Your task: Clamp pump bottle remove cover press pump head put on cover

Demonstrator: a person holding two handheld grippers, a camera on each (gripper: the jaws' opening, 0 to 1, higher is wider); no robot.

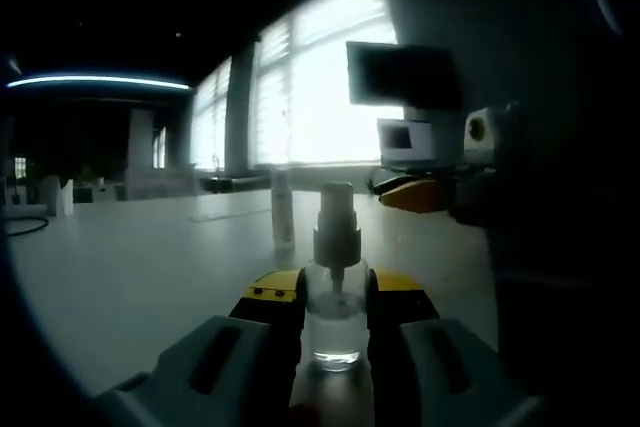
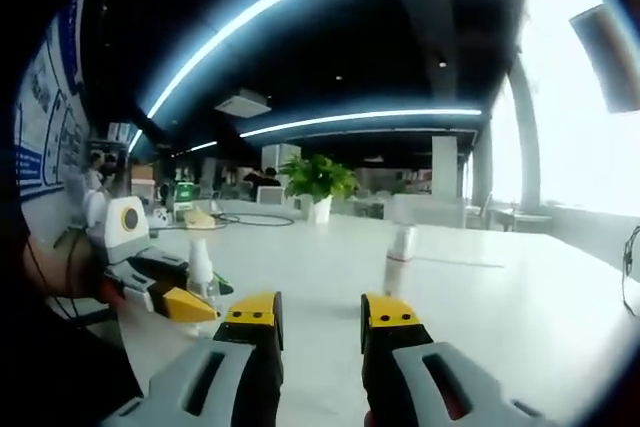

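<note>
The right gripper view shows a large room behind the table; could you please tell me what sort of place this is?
Probably an open-plan office or lab: long white table, strip ceiling lights, a potted plant, and big bright windows with a monitor.

One pump bottle (image 1: 335,297) with its pump head bare stands on one table (image 1: 130,267). One slim cover (image 1: 283,212) stands apart from it. Two grippers show: the left gripper (image 1: 335,312) and the right gripper (image 2: 320,312), each with two yellow-tipped jaws. One potted plant (image 2: 318,185) stands at the table's far edge.
</note>
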